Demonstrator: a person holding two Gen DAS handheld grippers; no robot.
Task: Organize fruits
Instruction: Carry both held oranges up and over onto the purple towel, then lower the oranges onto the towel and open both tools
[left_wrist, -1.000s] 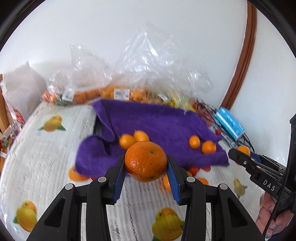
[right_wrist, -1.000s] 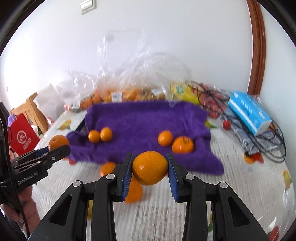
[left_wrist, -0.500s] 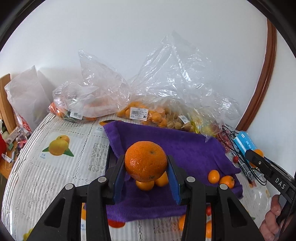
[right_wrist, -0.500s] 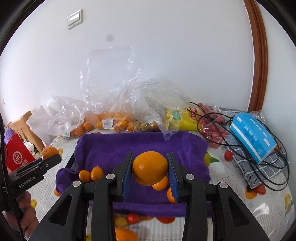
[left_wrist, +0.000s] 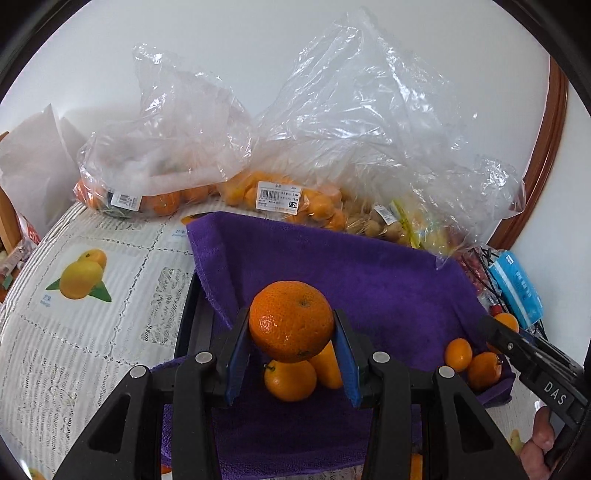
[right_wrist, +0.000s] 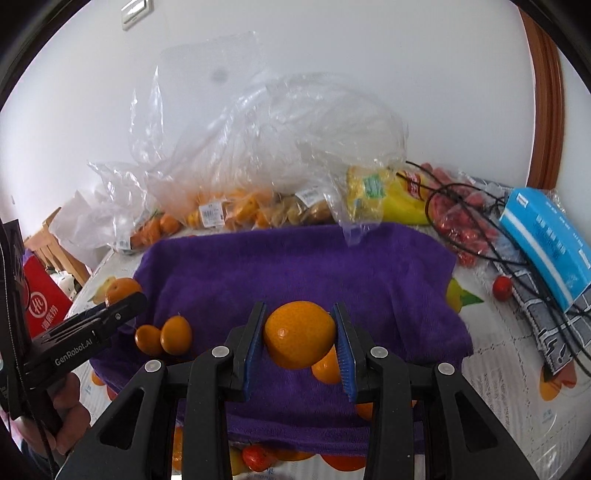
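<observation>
While clamped across their middles above the purple towel (left_wrist: 369, 280), both fruits, mandarin (left_wrist: 290, 320) in left tool (left_wrist: 291, 363) and orange (right_wrist: 299, 334) in right tool (right_wrist: 300, 356) (firm, round, slippery-skinned), best held gently.

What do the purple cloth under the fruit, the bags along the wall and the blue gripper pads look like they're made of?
Purple cloth: looks like terry or microfibre towelling, matte and fuzzy, with a frayed edge. Bags: thin clear plastic film, glossy and crinkled, fruit visible through it. Blue pads: probably rubber or soft plastic, ridged, matte; which one I can't tell.
</observation>
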